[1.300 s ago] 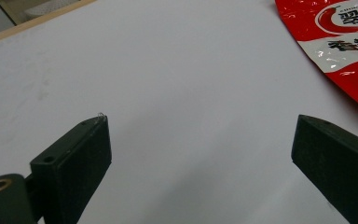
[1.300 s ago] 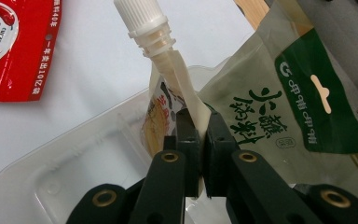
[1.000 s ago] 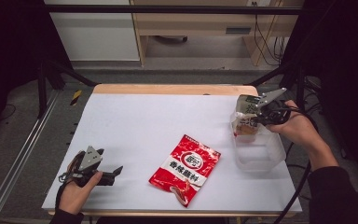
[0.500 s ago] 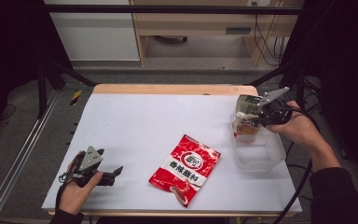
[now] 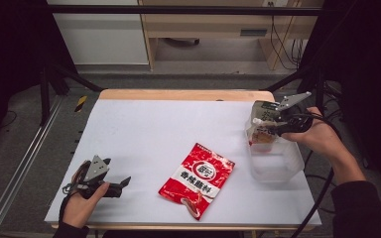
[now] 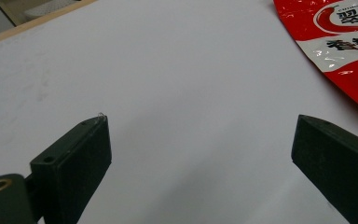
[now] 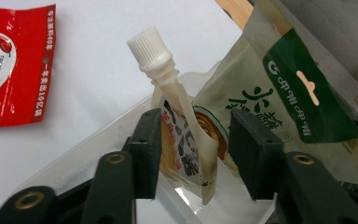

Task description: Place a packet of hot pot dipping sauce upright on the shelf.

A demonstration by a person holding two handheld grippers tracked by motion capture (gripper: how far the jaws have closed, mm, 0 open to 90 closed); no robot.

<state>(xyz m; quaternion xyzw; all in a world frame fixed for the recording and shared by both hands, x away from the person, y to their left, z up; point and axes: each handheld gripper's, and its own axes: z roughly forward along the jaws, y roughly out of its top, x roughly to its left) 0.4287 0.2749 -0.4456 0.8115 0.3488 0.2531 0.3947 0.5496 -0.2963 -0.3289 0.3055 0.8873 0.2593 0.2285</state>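
Note:
A red snack packet (image 5: 201, 179) lies flat near the table's front middle, and its edge shows in the left gripper view (image 6: 345, 42). At the right stands a clear plastic container (image 5: 273, 158) holding a white spouted pouch (image 7: 177, 126) and a green-and-white bag (image 7: 270, 88). My right gripper (image 5: 262, 124) is at the container's far rim. Its jaws have just been opening, and the pouch stands between them (image 7: 196, 144) with a gap on one side. My left gripper (image 5: 124, 182) rests open on the table at the front left, with nothing between its jaws (image 6: 200, 158).
White table sheet (image 5: 168, 129) with a wooden far edge (image 5: 178, 94). Black frame posts stand at both sides, and the floor drops away beyond the left edge. A cable trails from the right hand off the table's right side.
The right gripper's jaws have spread apart around the spouted pouch over the container. The left hand and the red packet have stayed put.

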